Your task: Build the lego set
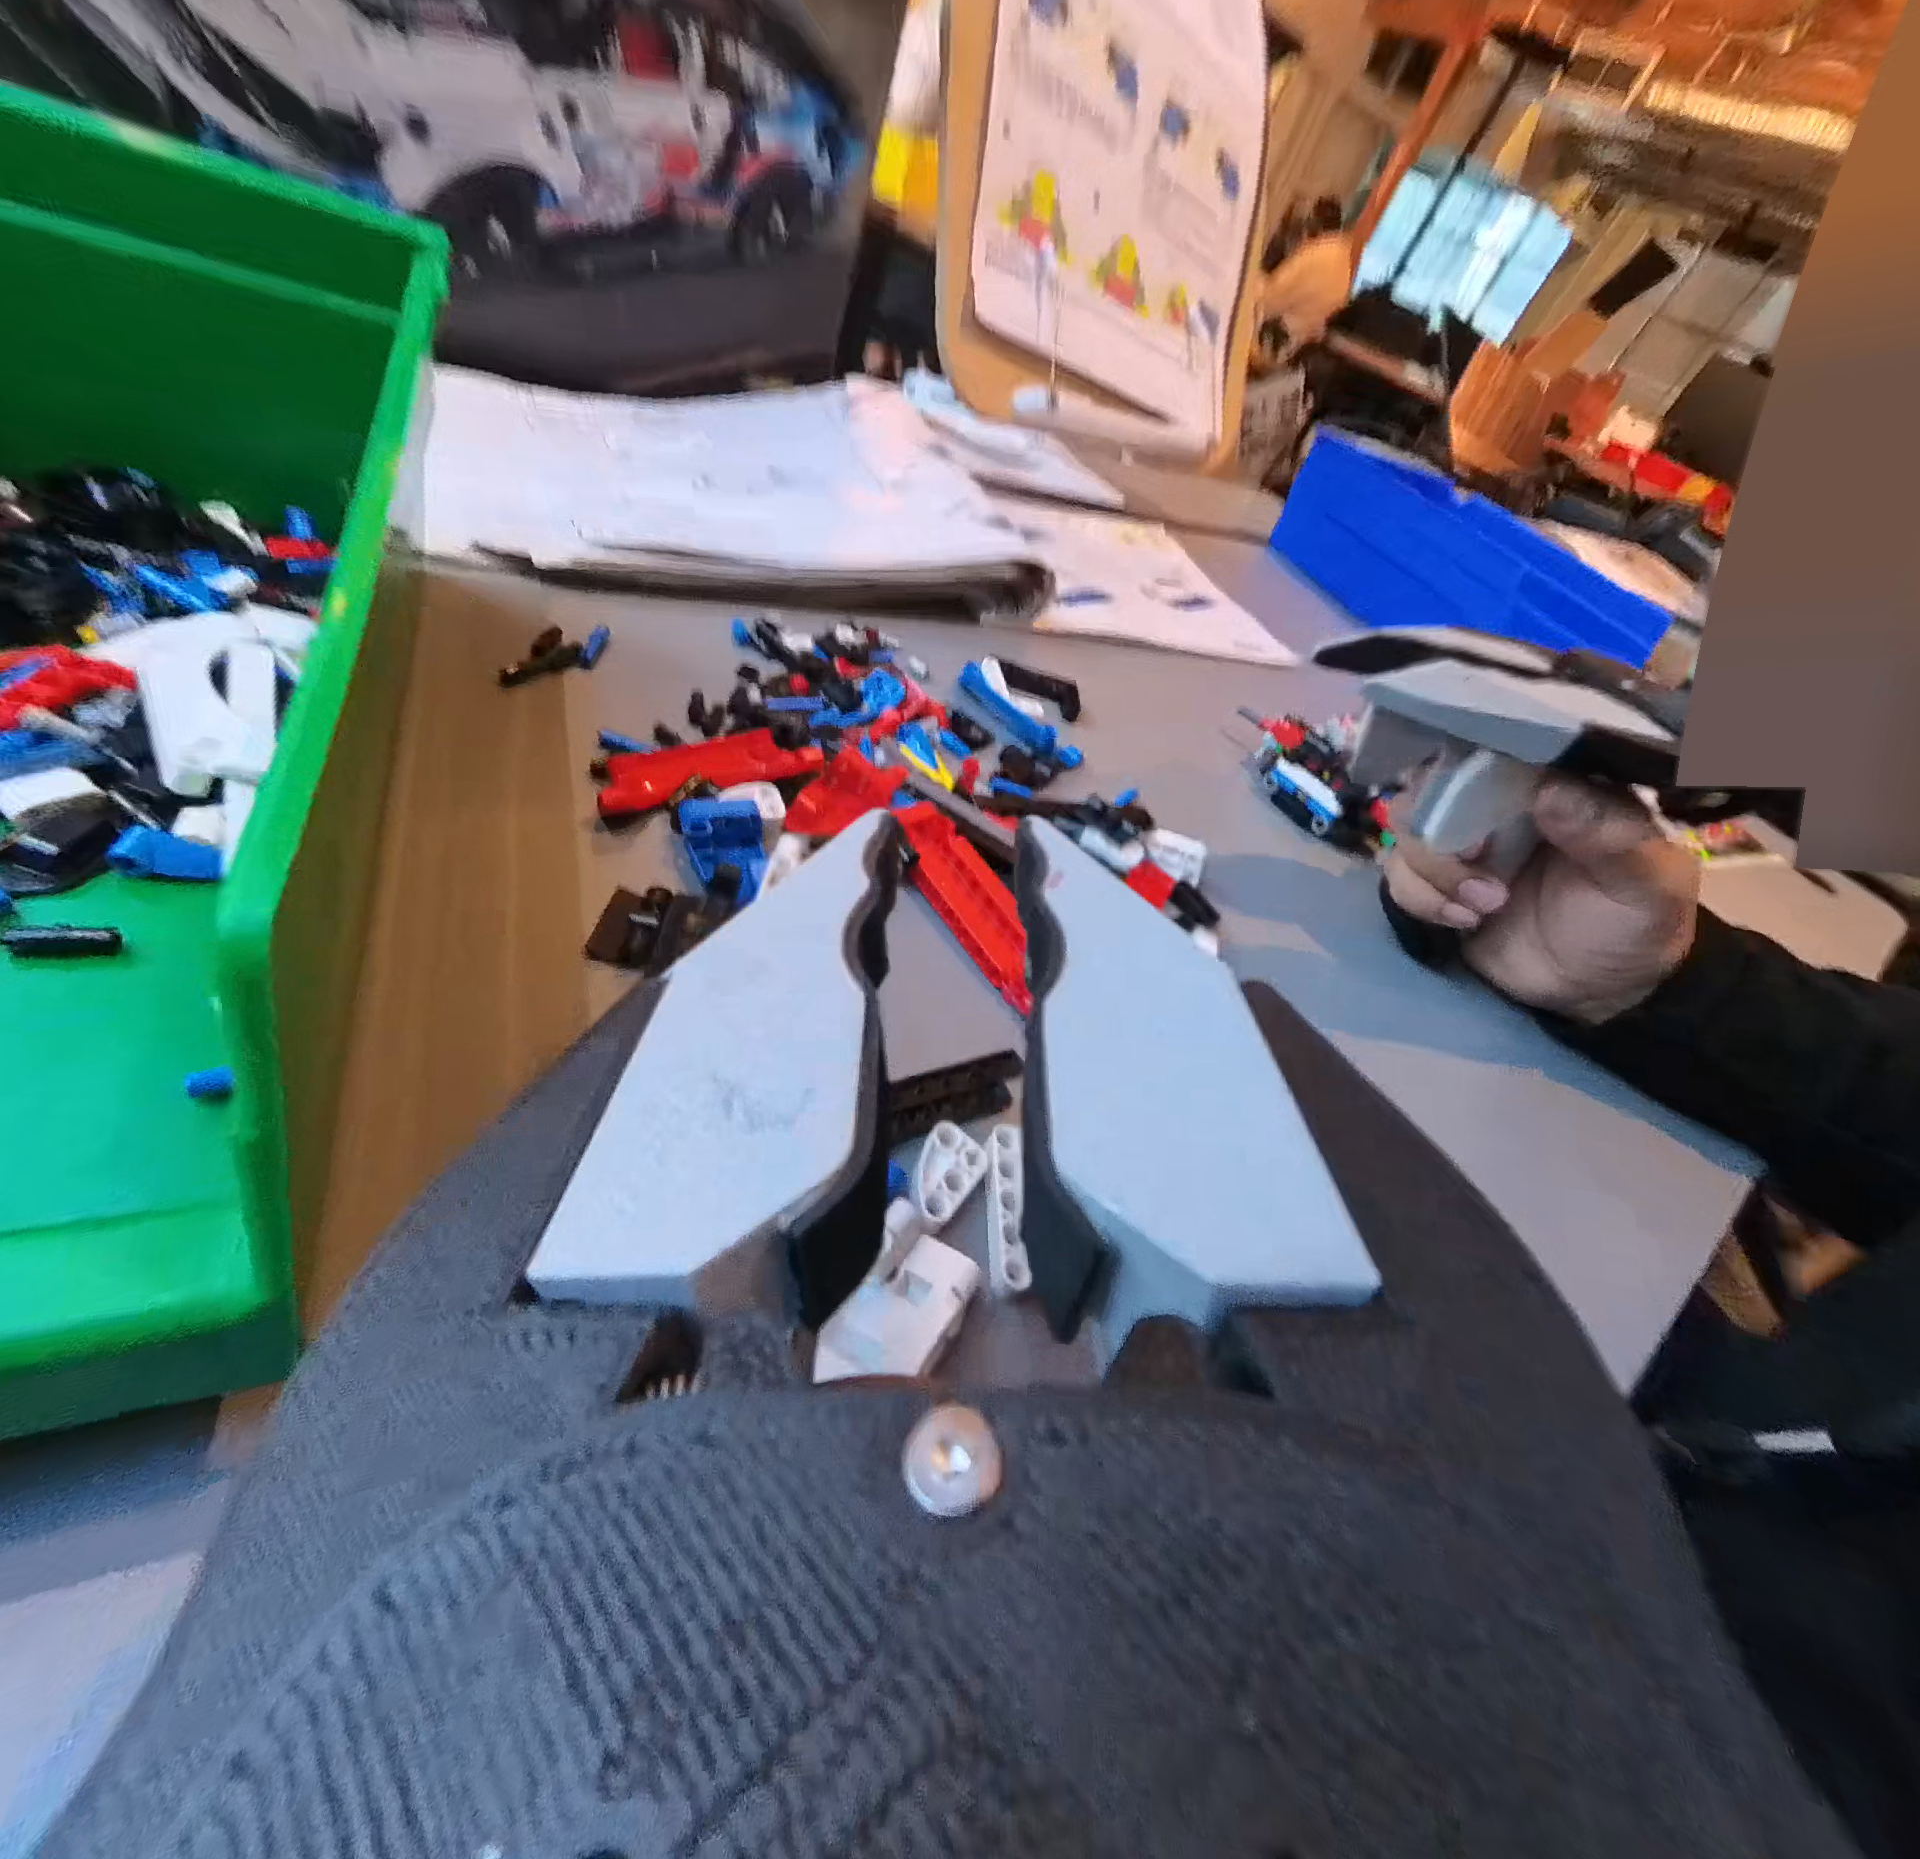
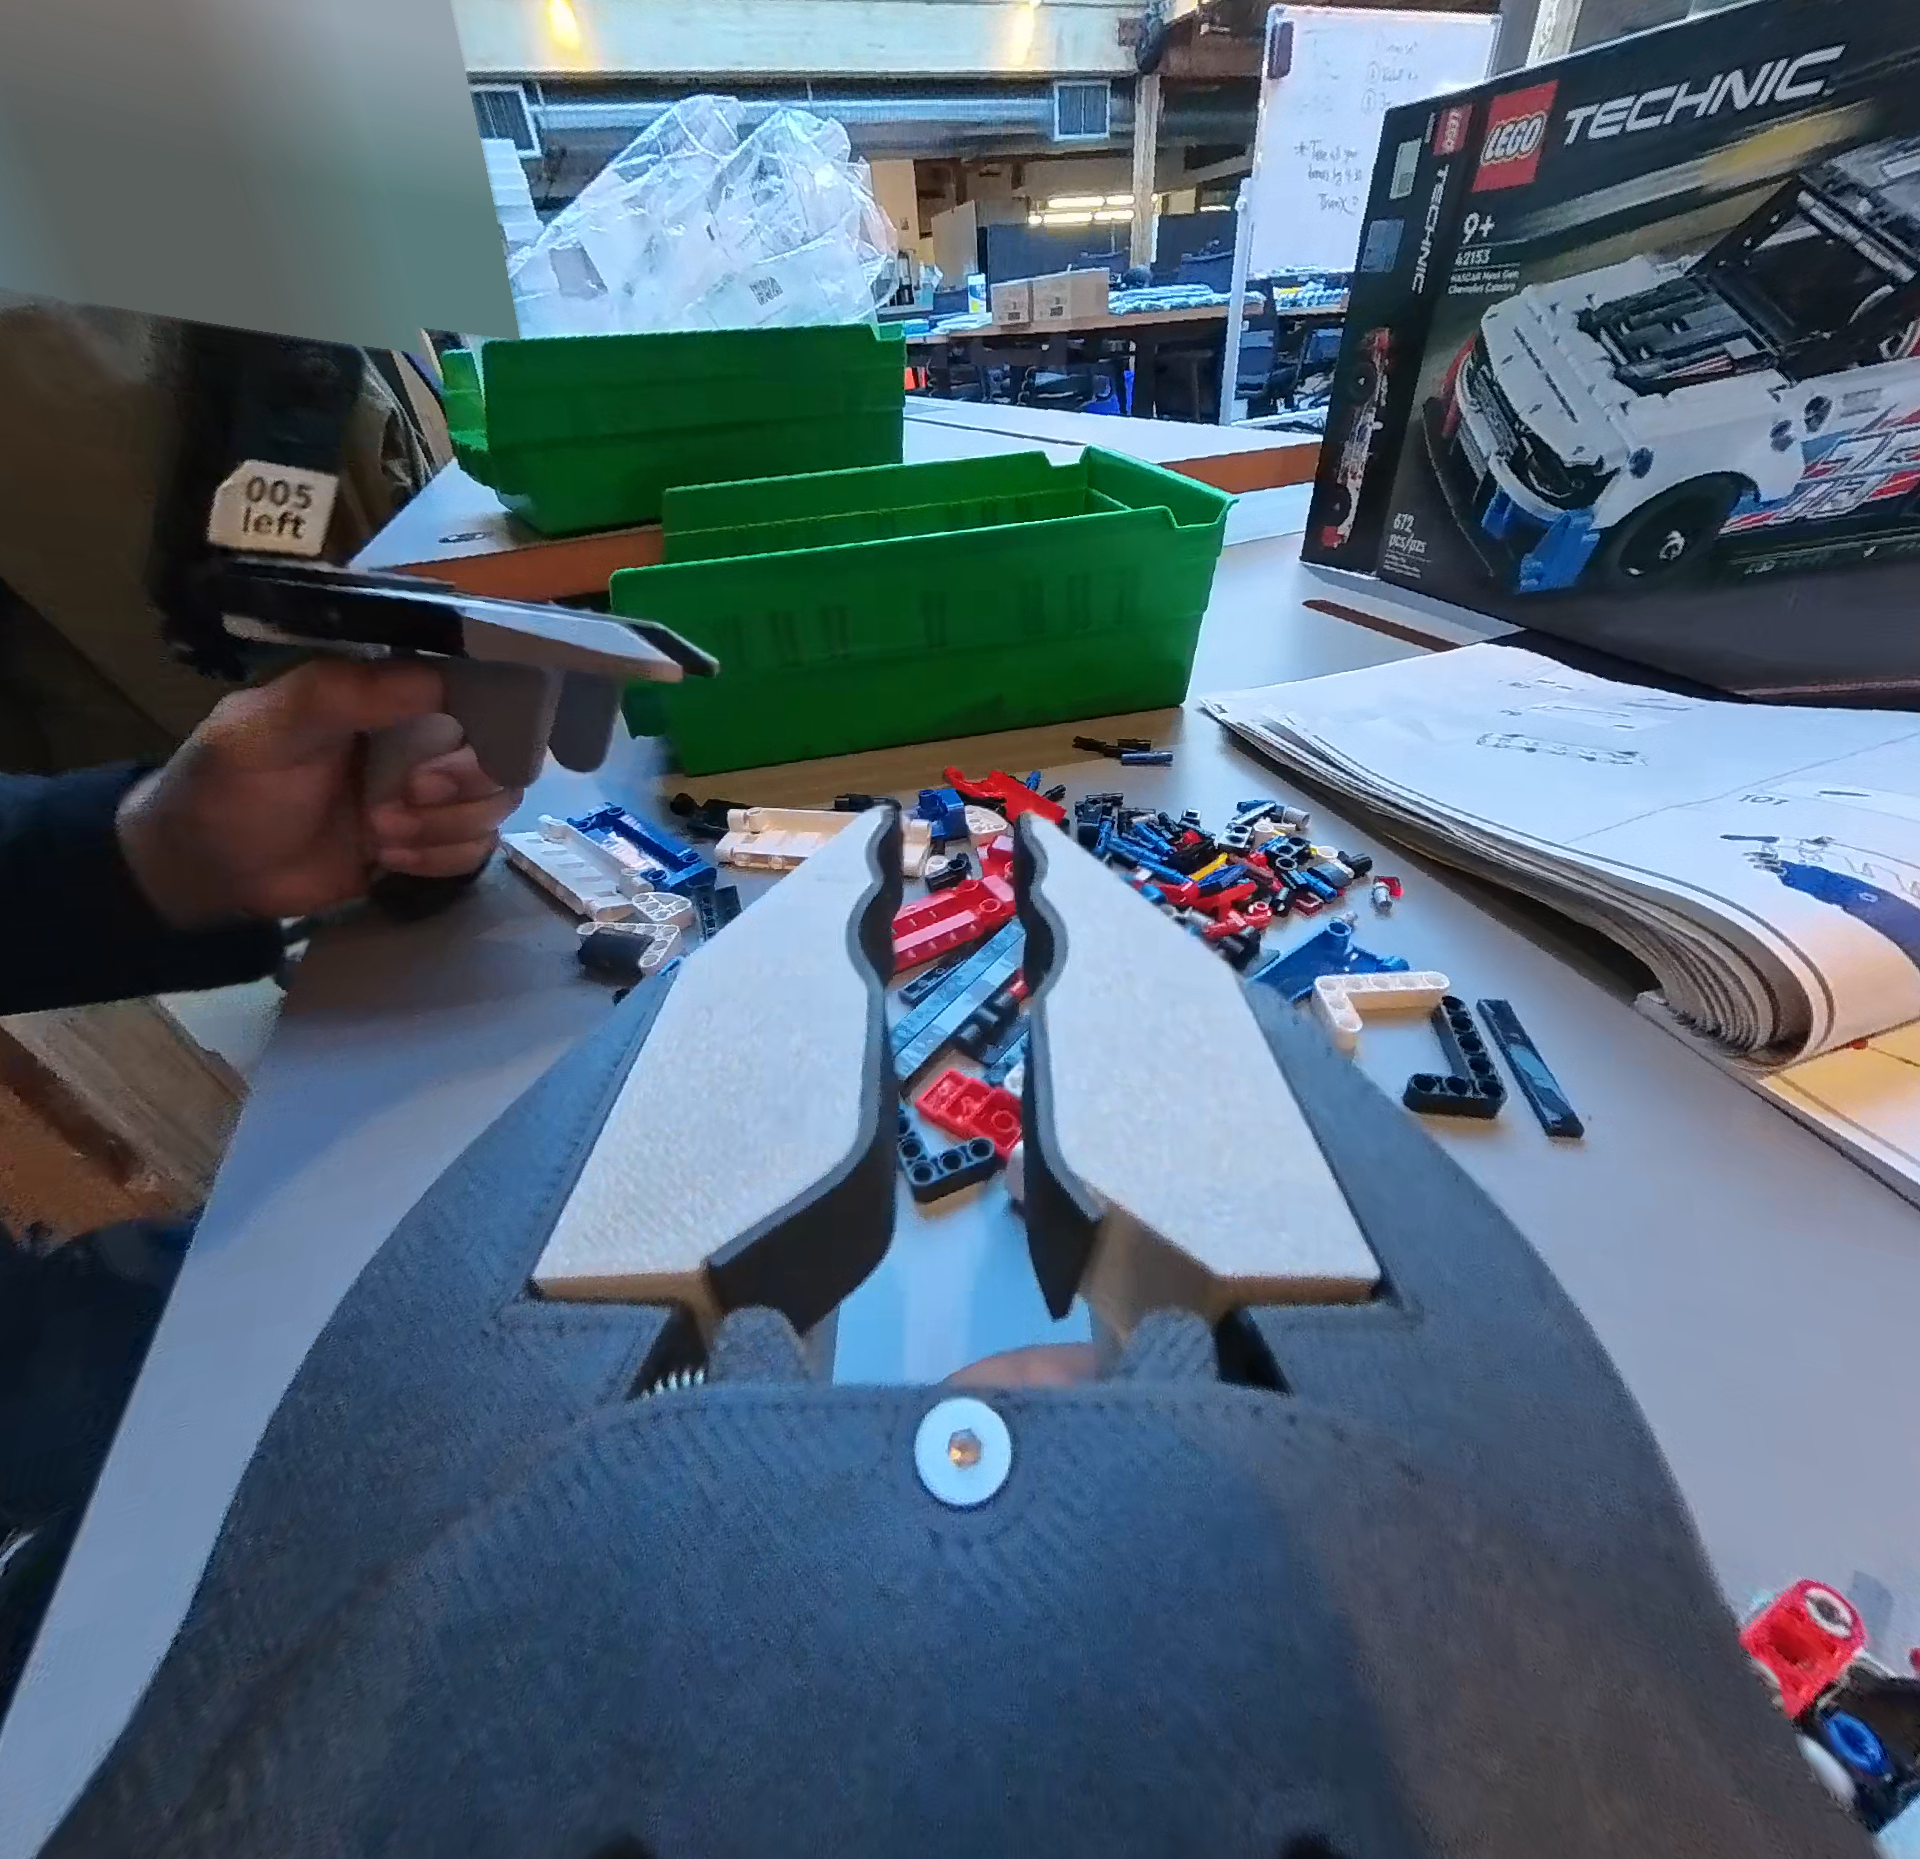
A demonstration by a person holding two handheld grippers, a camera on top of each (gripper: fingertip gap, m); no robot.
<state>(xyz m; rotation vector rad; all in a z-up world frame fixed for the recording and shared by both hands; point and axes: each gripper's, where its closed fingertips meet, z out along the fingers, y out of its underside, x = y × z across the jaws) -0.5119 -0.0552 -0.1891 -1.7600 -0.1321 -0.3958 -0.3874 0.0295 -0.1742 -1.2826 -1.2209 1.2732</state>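
Loose lego pieces [image 1: 831, 749] in red, blue, black and white lie in a pile on the grey table. My left gripper [image 1: 954, 845] is open and empty, hovering over the near edge of the pile, with a long red piece [image 1: 966, 905] showing between its fingers. A few white pieces [image 1: 935, 1259] lie below it. My right gripper [image 2: 956, 843] is open and empty above the same pile [image 2: 1174, 874], over red and dark beams. A small part-built model [image 1: 1314, 781] sits by the right gripper [image 1: 1475, 749]. It also shows in the right wrist view [image 2: 1818, 1684].
A green bin [image 1: 312, 666] holding many pieces stands at the left, and also shows in the right wrist view [image 2: 935, 614]. Open instruction books [image 2: 1558, 822] lie at the right. The set's box [image 2: 1662, 355] stands behind them. A blue bin [image 1: 1455, 552] lies farther back. The gap from one gripper's tips to the other's is roughly 15 cm.
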